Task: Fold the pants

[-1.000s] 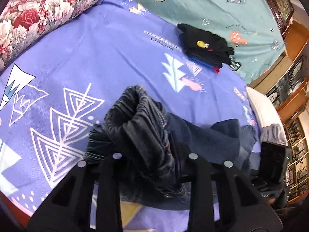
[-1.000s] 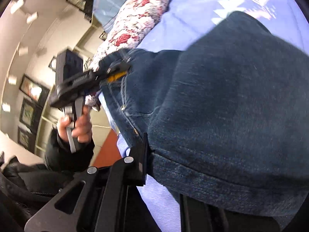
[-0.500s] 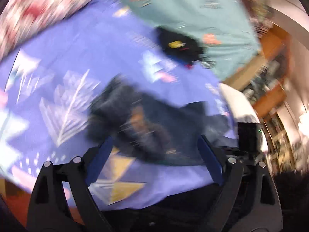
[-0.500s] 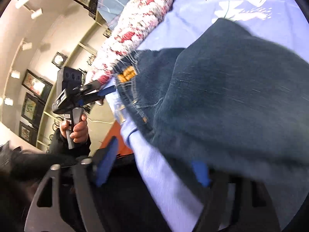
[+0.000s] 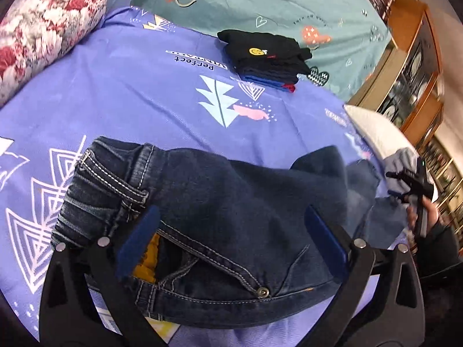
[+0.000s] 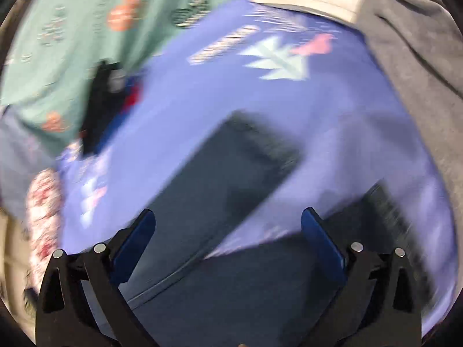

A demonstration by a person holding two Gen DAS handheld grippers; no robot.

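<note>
Dark jeans (image 5: 231, 202) lie folded on the purple bedsheet (image 5: 130, 92). Left hand-held gripper (image 5: 231, 240) hovers over the waistband end, jaws still opening, pads off the denim. Right hand-held gripper (image 6: 228, 243), blurred, jaws also opening, nothing clamped. Folded black clothes stack (image 5: 266, 55) sits well apart.

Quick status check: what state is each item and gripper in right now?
Jeans: folded over, lying on the purple sheet, released.
Black clothes stack: folded, set aside at the sheet's far edge.
Left gripper: jaws opening wide, above the jeans, not gripping.
Right gripper: jaws opening, nothing pinched; view blurred.
Floral pillow: lying at the sheet's corner.
</note>
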